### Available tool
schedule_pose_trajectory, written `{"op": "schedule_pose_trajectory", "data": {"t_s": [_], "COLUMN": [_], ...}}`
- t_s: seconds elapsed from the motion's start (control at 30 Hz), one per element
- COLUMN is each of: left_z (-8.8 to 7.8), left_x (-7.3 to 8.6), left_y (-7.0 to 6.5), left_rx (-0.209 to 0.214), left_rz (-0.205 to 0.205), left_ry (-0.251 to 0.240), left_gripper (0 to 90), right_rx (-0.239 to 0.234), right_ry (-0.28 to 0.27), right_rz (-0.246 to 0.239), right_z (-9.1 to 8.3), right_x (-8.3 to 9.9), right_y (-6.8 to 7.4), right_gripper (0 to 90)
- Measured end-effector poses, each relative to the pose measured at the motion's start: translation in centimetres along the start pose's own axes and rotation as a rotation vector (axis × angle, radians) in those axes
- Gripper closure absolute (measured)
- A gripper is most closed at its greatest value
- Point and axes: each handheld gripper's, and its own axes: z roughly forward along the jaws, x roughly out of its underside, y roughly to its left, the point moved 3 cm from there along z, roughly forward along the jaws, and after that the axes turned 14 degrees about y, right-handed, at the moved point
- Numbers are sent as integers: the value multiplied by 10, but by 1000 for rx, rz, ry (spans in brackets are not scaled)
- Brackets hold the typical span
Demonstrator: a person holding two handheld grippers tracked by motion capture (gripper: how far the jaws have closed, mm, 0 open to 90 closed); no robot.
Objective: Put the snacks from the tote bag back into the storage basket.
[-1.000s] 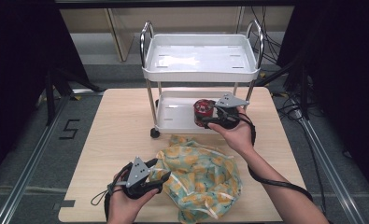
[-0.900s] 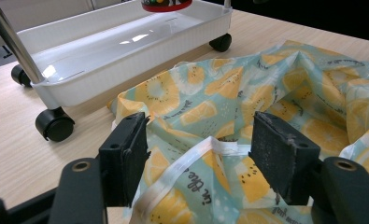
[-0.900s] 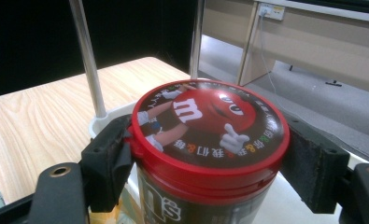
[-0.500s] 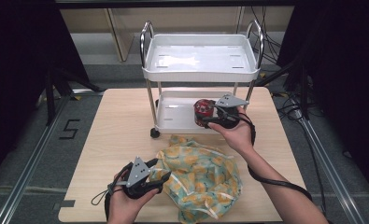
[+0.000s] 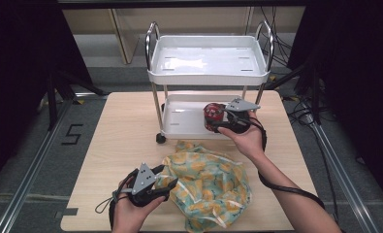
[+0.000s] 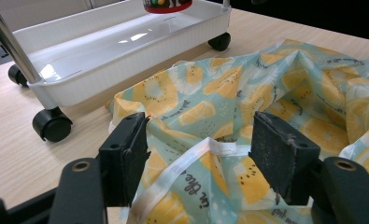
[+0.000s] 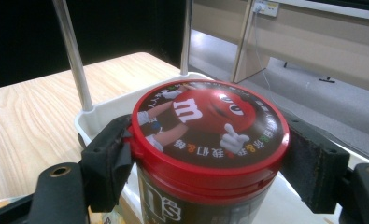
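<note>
A candy jar (image 5: 212, 110) with a red printed lid (image 7: 210, 119) is upright over the right part of the lower tray (image 5: 182, 122) of a small white cart. My right gripper (image 5: 215, 124) is shut on it just below the lid, one pad on each side. Whether the jar rests on the tray I cannot tell. A fabric bag (image 5: 208, 187) printed with lemons lies crumpled on the table's near side. My left gripper (image 5: 172, 183) is at its left edge, open, with the bag's white hem (image 6: 196, 154) lying loose between the jaws.
The cart's top tray (image 5: 208, 76) stands bare above the lower one, on chrome posts (image 7: 72, 56) and black wheels (image 6: 51, 125). The wooden table (image 5: 123, 131) has free room to the left of the cart and bag. Cables trail from both grippers.
</note>
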Motion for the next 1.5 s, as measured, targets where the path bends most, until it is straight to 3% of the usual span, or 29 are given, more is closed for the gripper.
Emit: {"op": "schedule_pose_trajectory", "data": {"t_s": [0.23,0.27,0.37,0.63,0.8,0.83,1.03,1.13,1.27,1.3,1.4,1.43,1.5], "left_z": [0,0,-1,-1,-1,-1,-1,-1,-1,-1,-1,-1,-1], "left_x": [0,0,0,0,0,0,0,0,0,0,0,0,0], "left_y": [1,1,1,1,1,1,1,2,1,2,1,1,2], "left_rx": [-3,-3,-2,-4,-4,-2,-3,-4,-4,-6,-4,-5,-6], "left_rz": [1,1,4,4,4,5,4,15,4,26,6,5,23], "left_ry": [0,1,1,-1,-1,-1,0,-1,0,1,-1,0,1], "left_gripper": [361,361,361,361,361,361,360,361,361,361,361,361,361], "right_rx": [19,20,13,10,-6,13,5,9,-4,-2,12,33,40], "right_ry": [-5,-8,-5,-9,-18,-8,-5,7,-5,-5,-5,4,0], "right_rz": [0,-20,8,10,-22,15,-18,10,13,9,16,-14,-11], "right_z": [3,3,4,7,9,9,12,11,13,13,13,15,15], "right_x": [1,1,1,0,-1,1,0,1,1,1,1,2,2], "right_y": [-2,-4,-1,-1,-3,-1,-4,-2,-3,-4,-4,-8,-8], "right_gripper": [259,259,259,259,259,259,259,259,259,259,259,259,259]}}
